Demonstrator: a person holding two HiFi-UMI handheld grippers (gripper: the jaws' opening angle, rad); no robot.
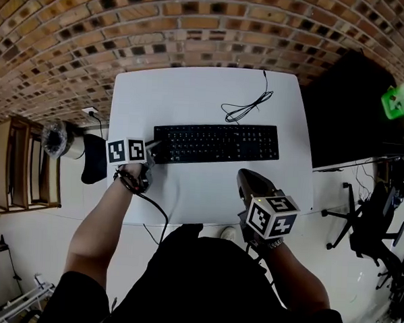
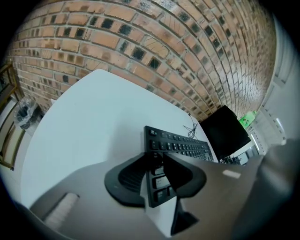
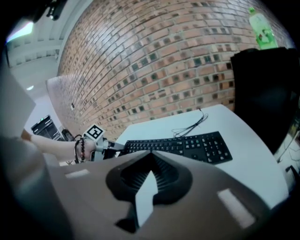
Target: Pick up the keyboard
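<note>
Brick wall (image 1: 196, 22) behind the white worktop (image 1: 192, 96). Black unit (image 1: 353, 111) sits right of the worktop with a green bottle (image 1: 400, 100) on top. Wooden shelf (image 1: 23, 165) to the left, office chair (image 1: 371, 224) on the floor at lower right.

Black keyboard (image 1: 216, 143) lies flat across the middle of the worktop, long side parallel to the near edge. Its cable (image 1: 248, 109) is loosely looped on the worktop behind its right half, well apart from both grippers.

Left gripper (image 1: 152, 148) is at the keyboard's left end. Jaws are partway apart with that end between them; I can't see the pads pressing on it.

Right gripper (image 1: 245, 180) is over the near right part of the worktop, just short of the keyboard. Jaws are together with nothing between them.
</note>
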